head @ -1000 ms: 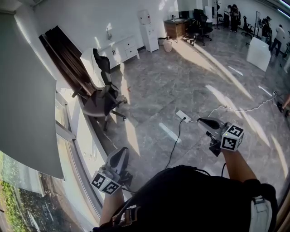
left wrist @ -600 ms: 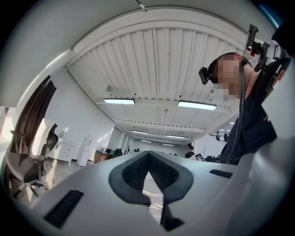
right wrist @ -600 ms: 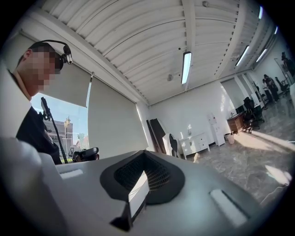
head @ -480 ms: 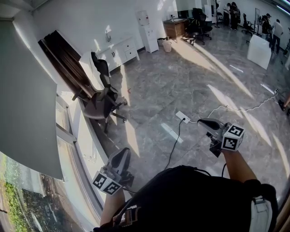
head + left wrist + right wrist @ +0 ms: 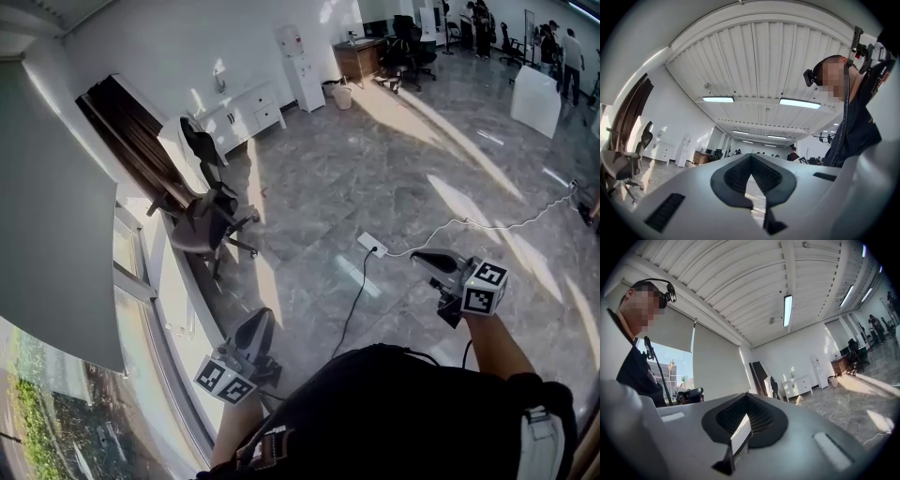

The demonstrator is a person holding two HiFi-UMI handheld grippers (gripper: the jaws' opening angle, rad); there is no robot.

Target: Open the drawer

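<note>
A white low cabinet with drawers [image 5: 246, 106] stands against the far wall, well away from both grippers; it also shows small in the left gripper view [image 5: 663, 151] and the right gripper view [image 5: 797, 384]. My left gripper [image 5: 260, 323] is held low at the left by the window, jaws shut [image 5: 750, 159] with nothing in them. My right gripper [image 5: 422, 258] points out over the grey floor, also shut [image 5: 747, 401] and empty. Neither touches anything.
A black office chair [image 5: 202, 220] stands by the window wall between me and the cabinet. A white power strip [image 5: 372, 246] with its cable lies on the floor ahead. A water dispenser [image 5: 300, 67] stands right of the cabinet; desks and people are far back.
The whole view has slid a little as the person moves across the floor; chair and power strip sit slightly lower left. Both grippers keep the same pose, shut.
</note>
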